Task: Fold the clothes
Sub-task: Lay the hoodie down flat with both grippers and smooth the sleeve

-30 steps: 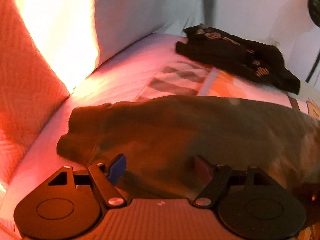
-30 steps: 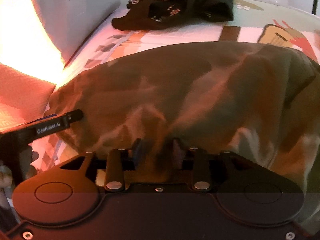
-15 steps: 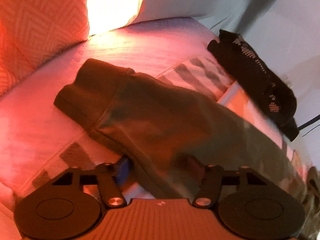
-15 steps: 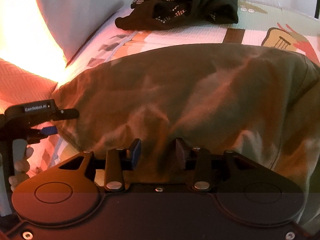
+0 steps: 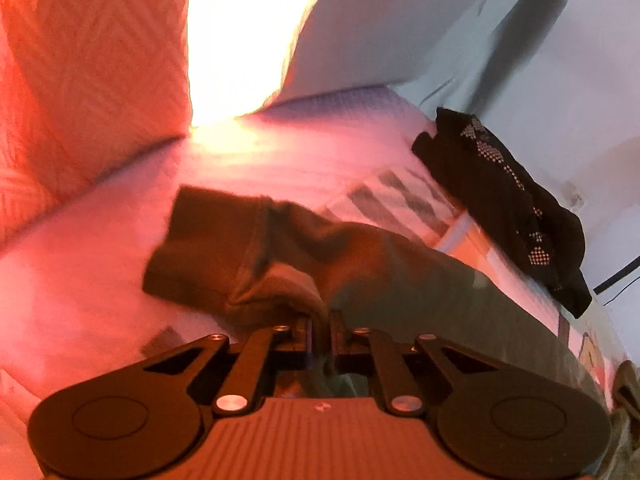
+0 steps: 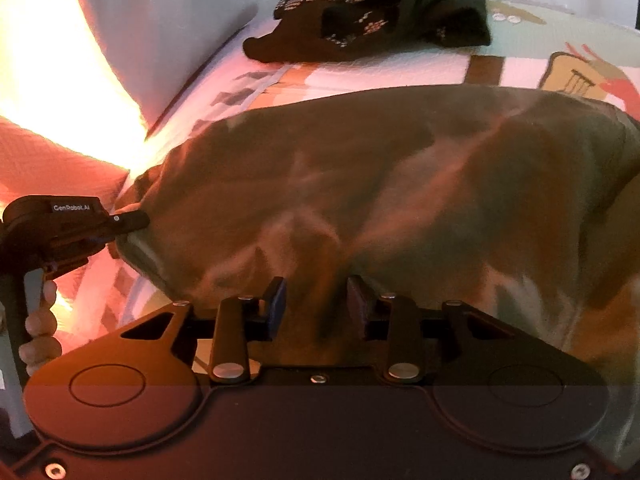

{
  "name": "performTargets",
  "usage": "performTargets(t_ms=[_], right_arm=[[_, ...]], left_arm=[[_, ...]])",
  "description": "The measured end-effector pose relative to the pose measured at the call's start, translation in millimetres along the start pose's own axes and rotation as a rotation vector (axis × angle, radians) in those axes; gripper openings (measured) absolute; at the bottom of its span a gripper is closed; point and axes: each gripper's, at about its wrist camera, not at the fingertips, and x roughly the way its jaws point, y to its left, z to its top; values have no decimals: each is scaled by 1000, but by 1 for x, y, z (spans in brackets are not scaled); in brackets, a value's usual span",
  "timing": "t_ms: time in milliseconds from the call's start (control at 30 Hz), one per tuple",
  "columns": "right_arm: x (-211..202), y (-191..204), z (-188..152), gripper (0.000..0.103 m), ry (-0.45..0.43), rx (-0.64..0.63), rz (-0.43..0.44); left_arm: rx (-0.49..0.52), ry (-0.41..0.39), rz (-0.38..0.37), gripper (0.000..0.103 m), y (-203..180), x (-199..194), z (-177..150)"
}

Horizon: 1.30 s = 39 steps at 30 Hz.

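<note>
An olive-green garment (image 6: 400, 192) lies spread on a patterned bed cover. In the left wrist view its cuffed end (image 5: 224, 256) points toward the pillows. My left gripper (image 5: 320, 332) is shut on the garment's near edge; it also shows in the right wrist view (image 6: 116, 232), pinching the garment's left edge. My right gripper (image 6: 316, 304) is partly open, its fingers straddling a raised fold of the garment's near edge.
A black patterned garment (image 6: 380, 12) lies bunched at the far side of the bed (image 5: 280, 168); it also shows in the left wrist view (image 5: 508, 200). An orange textured pillow (image 5: 88, 72) and a white pillow (image 6: 168, 32) stand at the left. A wall is behind.
My left gripper has closed on the garment's edge; it was open before. My right gripper's fingers have spread wider apart around the fold.
</note>
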Motion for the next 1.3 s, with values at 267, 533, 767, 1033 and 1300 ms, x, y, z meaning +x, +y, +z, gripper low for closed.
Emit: performTargets(t_ms=[267, 533, 767, 1033, 1300], right_arm=[[14, 25, 4, 32, 8, -1, 24], [17, 33, 1, 33, -5, -15, 15], [12, 34, -4, 33, 22, -6, 31], [6, 30, -8, 33, 47, 24, 45], [8, 33, -6, 34, 47, 15, 29]], left_arm=[[-1, -9, 40, 9, 13, -2, 10], [-3, -7, 106, 17, 17, 3, 19], [-90, 7, 93, 18, 30, 3, 25], [-105, -8, 71, 52, 44, -14, 39], [-14, -74, 205, 95, 46, -20, 48]])
